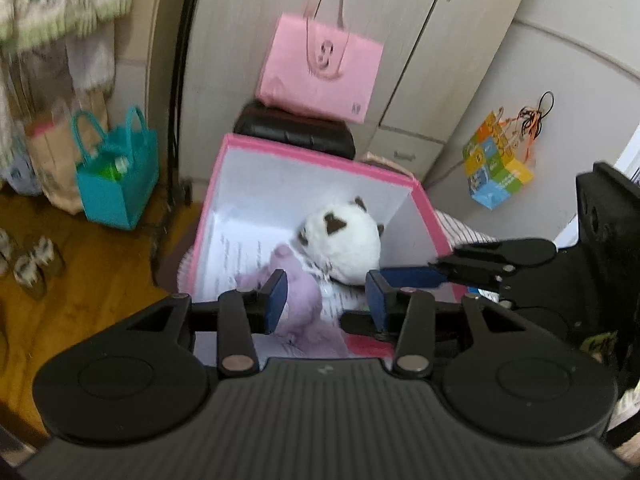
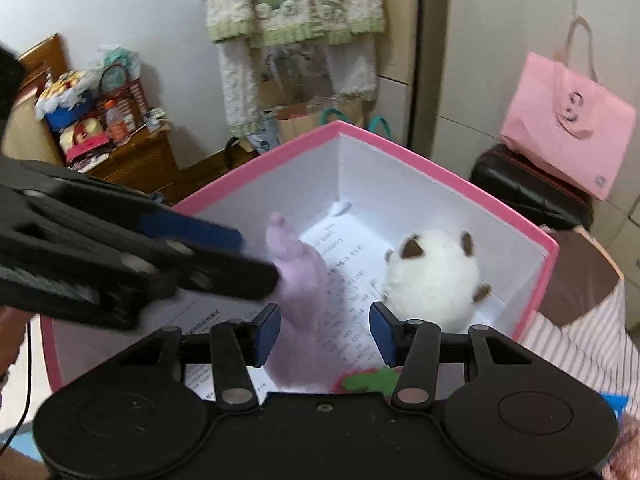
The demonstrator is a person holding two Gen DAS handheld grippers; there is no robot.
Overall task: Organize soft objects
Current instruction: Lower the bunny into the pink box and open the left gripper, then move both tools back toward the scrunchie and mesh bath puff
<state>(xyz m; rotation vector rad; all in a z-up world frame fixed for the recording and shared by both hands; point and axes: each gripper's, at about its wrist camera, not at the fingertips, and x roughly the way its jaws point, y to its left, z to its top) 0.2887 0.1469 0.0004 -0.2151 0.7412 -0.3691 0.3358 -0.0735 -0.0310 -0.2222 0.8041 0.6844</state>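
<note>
Two soft toys lie inside the pink box (image 1: 320, 158), which has white inner walls & a pink rim. White plush (image 1: 344, 240) w/ brown ears and patches sits toward the far right corner in the left wrist view; lilac plush (image 1: 298, 292) lies stretched beside it, nearer the cameras. Both rest on a printed paper sheet (image 2: 340, 268) lining the box floor. Whether the two plushes touch, can't tell — blur at their edge. Near the box's close edge in the right wrist view, a small green & pink felt piece (image 2: 368, 380) shows partly behind the gripper body.

Left gripper (image 1: 326, 300) hangs over the near side of the box, blue pads apart, lilac plush visible in the gap between them but not pinched. Right gripper (image 2: 324, 332) likewise hovers above the box w/ jaws apart, nothing clamped; lilac plush is just by its left pad. Each gripper shows in the other's cam, coming in from the side, motion-blurred.

Outside the box: black case (image 1: 296, 132) just behind it, w/ a pink paper bag (image 1: 320, 68) leaning on top against the pale wardrobe (image 1: 400, 40). Striped cloth (image 2: 576, 344) lies under the box on the right. On the wood floor (image 1: 92, 272) to the left stand a teal tote (image 1: 116, 184) and a brown paper bag (image 1: 52, 160); slippers (image 1: 36, 264) nearby. Cream & green knit garment (image 2: 296, 4) hangs on the wall. Colourful small box-bag (image 1: 496, 160) hangs at right. Wooden cabinet (image 2: 136, 164) holds assorted clutter.
</note>
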